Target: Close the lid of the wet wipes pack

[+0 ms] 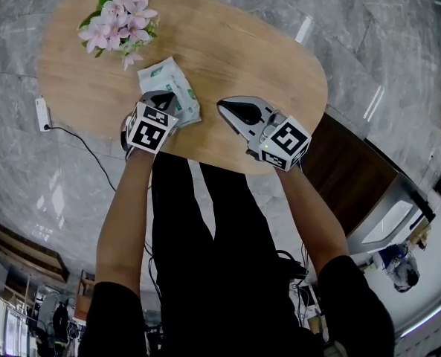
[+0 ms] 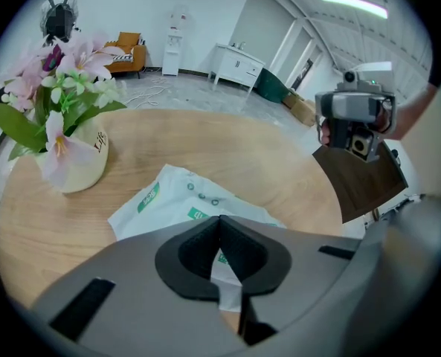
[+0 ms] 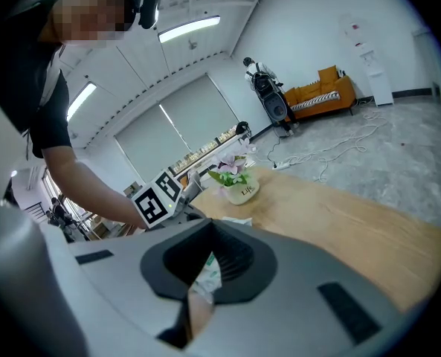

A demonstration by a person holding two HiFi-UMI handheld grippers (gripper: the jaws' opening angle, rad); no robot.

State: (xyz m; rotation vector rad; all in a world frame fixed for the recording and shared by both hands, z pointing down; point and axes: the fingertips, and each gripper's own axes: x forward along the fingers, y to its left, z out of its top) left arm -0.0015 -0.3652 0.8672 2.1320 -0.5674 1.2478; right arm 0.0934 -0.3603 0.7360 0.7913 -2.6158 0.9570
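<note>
**Wet wipes pack** (image 1: 164, 76): white w/ green print, laid flat on oval wooden table (image 1: 250, 43), toward the front edge, near flower pot (image 1: 120, 21). Lid condition cannot be determined, as the near end of the pack is covered in head view.

**Left gripper** (image 1: 166, 97): positioned over near end of pack, tips pointed away from the person. In left gripper view the jaws are seen closed tip to tip, w/ nothing clamped betw. them. The pack is visible through the gap behind the tips and ahead of them. Contact w/ pack cannot be confirmed.

**Right gripper** (image 1: 226, 110): held over the table's front part, just beside the pack's right edge, tips pointed left toward it. No contact is seen. In right gripper view the jaws are seen brought together, nothing held. A strip of the pack is visible through the gap behind the tips.

**Surroundings:** grey marble floor. Power strip (image 1: 42, 114) w/ cable is noted left of table.
</note>
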